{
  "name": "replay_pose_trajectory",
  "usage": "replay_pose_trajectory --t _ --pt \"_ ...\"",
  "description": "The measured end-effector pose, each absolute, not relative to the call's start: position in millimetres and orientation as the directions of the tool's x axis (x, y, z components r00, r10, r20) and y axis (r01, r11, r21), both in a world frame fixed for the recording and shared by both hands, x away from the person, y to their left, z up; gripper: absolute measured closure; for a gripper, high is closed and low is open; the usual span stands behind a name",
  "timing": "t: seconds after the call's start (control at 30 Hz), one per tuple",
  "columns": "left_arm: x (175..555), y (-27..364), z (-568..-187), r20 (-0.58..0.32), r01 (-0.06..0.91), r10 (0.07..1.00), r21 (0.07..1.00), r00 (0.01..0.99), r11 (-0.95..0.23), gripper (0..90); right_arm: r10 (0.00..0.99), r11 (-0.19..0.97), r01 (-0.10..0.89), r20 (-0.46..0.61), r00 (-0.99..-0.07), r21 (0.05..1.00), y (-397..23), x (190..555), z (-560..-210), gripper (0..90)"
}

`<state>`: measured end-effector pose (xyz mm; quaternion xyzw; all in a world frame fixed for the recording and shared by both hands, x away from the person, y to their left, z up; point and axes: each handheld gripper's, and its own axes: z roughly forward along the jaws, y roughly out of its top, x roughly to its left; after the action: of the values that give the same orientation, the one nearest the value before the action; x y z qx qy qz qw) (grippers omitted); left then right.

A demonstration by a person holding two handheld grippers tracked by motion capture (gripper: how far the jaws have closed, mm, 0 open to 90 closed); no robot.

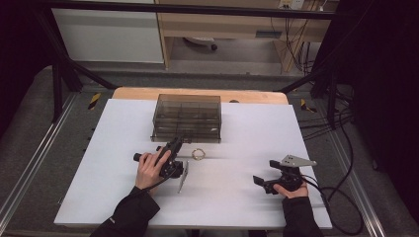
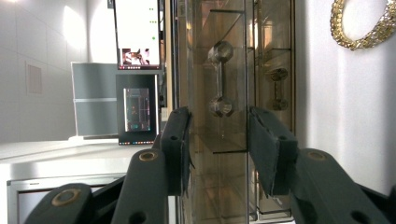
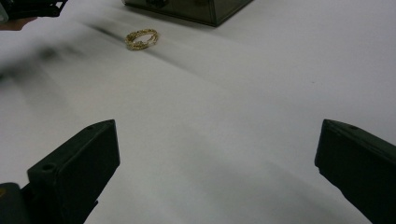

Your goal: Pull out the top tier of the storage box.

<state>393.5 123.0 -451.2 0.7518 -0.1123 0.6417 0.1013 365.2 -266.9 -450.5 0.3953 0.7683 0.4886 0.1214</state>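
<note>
Gold bracelet (image 1: pixel 198 154) beside smoky drawer box (image 1: pixel 187 118)

Grey floor (image 1: pixel 29 128), wooden desk (image 1: pixel 222 24) beyond the table, black frame rails (image 1: pixel 188 9), dim surroundings.

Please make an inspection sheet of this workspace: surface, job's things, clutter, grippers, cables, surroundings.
Surface: white table, wooden edge at the far side.
Job's things: smoky clear box with drawers, a knob handle on its front; gold bracelet lying apart, just in front of the box.
Clutter: nothing seen.
Grippers: left gripper at the box front, turned on its side, jaws either side of the handle, contact not clear; right gripper low over bare table, jaws wide open, nothing between them.
Cables: one black cable trails from the right gripper off the table's right edge; more cables hang at the far right.
Surroundings: black frame bars, grey floor, wooden desk behind.
</note>
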Motion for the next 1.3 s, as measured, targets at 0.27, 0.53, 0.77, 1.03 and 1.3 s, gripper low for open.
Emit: replay_pose_trajectory --t 0.27,0.53,0.77,1.03,1.3 --pt "392 123 -452 0.988 -0.301 -0.044 0.003 0.151 -0.954 60.1 0.726 0.211 0.489 0.199 -0.658 0.847 -267 365 -451 0.5" --pt "392 122 -451 0.986 -0.301 -0.034 0.016 0.162 -0.953 60.2 0.726 0.214 0.486 0.195 -0.66 0.847 -267 366 -451 0.5" --pt "392 122 -449 0.978 -0.292 -0.021 0.042 0.209 -0.955 55.5 0.726 0.215 0.486 0.194 -0.66 0.847 -267 366 -451 0.5" --pt "390 122 -444 0.96 -0.282 0.022 0.104 0.279 -0.954 47.4 0.726 0.217 0.488 0.195 -0.66 0.845 -267 366 -451 0.5" --pt "387 125 -435 0.927 -0.244 0.097 0.194 0.361 -0.95 37.2 0.726 0.218 0.488 0.194 -0.66 0.845 -267 366 -451 0.5"
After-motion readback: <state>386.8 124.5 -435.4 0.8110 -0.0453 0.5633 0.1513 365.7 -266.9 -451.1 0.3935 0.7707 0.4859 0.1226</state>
